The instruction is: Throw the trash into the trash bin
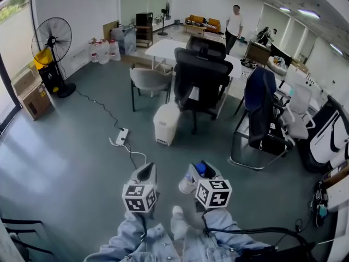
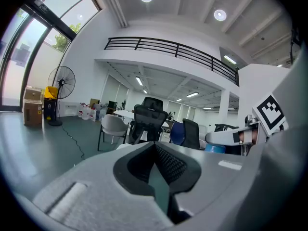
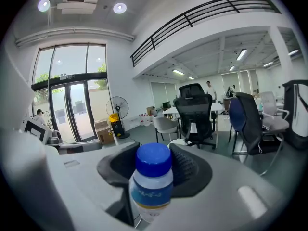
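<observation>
Looked down on the grey-green floor [image 1: 65, 157] of an open office, with a white trash bin [image 1: 166, 123] mid-room, just left of a black office chair [image 1: 202, 75] and well apart from both grippers. Held the left gripper [image 1: 146, 169] near, jaws together on nothing; gripped a blue-capped bottle [image 3: 153, 177] in the right gripper [image 1: 199, 169]. Showed a mezzanine railing [image 2: 168, 49] in the gripper views alone, a power strip [image 1: 122, 136] in the head view alone.

Head view: high, steeply downward, bin [image 1: 166, 123] mid-distance. Gripper views: low, near-level, forward. All three share the chair [image 1: 202, 75] behind the bin.
</observation>
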### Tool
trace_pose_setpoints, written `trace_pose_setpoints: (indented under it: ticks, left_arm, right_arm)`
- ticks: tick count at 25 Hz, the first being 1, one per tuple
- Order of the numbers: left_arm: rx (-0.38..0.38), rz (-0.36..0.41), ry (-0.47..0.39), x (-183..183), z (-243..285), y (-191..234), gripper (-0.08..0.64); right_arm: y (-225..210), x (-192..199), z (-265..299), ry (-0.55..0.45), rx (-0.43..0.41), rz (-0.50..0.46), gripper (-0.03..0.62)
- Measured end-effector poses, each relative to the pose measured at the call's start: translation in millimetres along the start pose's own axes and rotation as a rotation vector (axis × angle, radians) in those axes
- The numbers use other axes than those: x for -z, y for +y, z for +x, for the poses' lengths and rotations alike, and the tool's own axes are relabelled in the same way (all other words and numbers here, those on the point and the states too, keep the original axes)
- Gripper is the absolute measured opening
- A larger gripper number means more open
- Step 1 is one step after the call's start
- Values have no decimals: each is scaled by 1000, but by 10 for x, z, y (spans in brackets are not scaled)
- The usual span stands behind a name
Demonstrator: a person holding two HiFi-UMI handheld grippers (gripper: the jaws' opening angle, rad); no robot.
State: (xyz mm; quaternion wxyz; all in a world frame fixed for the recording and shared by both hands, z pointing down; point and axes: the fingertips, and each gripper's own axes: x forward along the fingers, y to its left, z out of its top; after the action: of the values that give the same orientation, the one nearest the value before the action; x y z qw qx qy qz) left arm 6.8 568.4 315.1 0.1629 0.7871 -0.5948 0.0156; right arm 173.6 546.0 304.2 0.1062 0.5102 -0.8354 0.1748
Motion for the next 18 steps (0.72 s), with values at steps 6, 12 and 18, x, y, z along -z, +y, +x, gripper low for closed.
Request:
trace_pose_setpoints:
  ticks: [6, 12, 18]
  left_arm:
    - [-28, 2, 1, -156, 562, 150, 9]
    - [-45, 3, -4, -375, 1270, 205, 9]
    - [-71, 11, 2, -541, 1891, 215, 9]
  right_arm:
    - [-314, -244, 487, -3, -3, 6, 195]
    - [-745, -580, 1033, -1, -17, 7, 195]
    - [-1155, -856, 1526, 5, -40, 15, 195]
